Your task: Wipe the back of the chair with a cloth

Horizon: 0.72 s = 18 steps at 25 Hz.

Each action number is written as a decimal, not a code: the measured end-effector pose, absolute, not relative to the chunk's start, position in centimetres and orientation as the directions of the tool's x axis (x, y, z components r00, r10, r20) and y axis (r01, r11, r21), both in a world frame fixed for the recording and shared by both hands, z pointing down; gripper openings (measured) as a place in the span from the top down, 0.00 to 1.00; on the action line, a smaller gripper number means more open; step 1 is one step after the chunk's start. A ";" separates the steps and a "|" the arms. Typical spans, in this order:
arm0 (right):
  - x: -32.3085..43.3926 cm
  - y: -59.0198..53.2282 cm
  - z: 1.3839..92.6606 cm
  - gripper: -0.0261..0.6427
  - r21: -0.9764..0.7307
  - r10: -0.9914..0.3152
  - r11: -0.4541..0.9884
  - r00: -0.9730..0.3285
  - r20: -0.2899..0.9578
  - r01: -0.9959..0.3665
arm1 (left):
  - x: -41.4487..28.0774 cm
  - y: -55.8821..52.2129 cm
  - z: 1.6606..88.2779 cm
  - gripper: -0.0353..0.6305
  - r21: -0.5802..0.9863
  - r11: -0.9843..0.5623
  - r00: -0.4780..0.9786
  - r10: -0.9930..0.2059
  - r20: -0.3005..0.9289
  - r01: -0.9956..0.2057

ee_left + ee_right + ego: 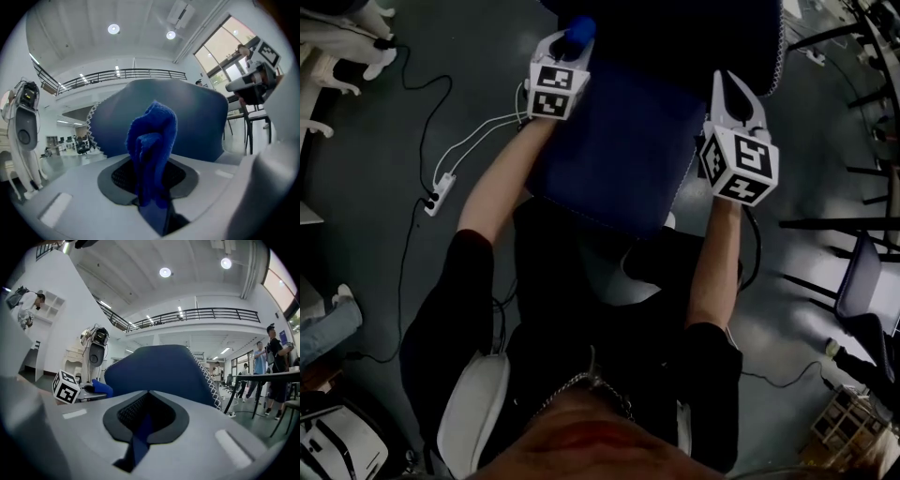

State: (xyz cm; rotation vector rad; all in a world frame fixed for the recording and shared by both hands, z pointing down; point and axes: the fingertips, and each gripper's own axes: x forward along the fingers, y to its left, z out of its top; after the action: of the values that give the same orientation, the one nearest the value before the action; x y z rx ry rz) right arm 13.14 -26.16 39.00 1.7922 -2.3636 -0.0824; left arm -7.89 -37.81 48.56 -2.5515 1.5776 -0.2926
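The left gripper (565,42) is clamping the blue cloth (152,140) upright, close before the chair back (201,122). The wipe looks to be just starting, so the next move is calling for cloth pressed onto upholstery. The right gripper (733,94) is keeping its jaws together, empty. No brand or lettering is showing, only square markers.

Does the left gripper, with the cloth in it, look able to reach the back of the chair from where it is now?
Probably yes. The left gripper, shut on the cloth, points straight at the chair back, and nothing stands between them.
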 end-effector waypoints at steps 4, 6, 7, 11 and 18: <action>12.6 -26.4 39.2 0.96 0.159 -0.957 0.283 -0.268 0.112 -0.946 | -11.0 -39.8 50.7 0.77 -0.169 -0.371 0.352 -0.927 0.132 -0.913; 12.5 -26.4 39.1 0.96 0.161 -0.957 0.284 -0.270 0.108 -0.945 | -11.6 -40.6 51.5 0.77 -0.162 -0.350 0.329 -0.933 0.143 -0.923; 12.5 -26.3 39.2 0.96 0.164 -0.957 0.284 -0.269 0.109 -0.945 | -11.7 -40.9 52.0 0.77 -0.160 -0.344 0.322 -0.935 0.150 -0.925; 13.2 -26.2 39.4 0.96 0.174 -0.960 0.273 -0.254 0.121 -0.946 | -11.3 -41.6 53.4 0.77 -0.157 -0.343 0.316 -0.933 0.173 -0.926; 14.1 -26.3 39.7 0.96 0.173 -0.963 0.258 -0.238 0.126 -0.951 | -10.4 -42.2 53.7 0.77 -0.153 -0.351 0.322 -0.929 0.184 -0.924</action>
State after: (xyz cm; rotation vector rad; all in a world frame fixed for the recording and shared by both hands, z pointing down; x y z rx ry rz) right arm 14.10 -26.25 39.71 1.7951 -2.3199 -0.0888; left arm -10.36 -42.22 53.68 -2.5380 1.7778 -0.3754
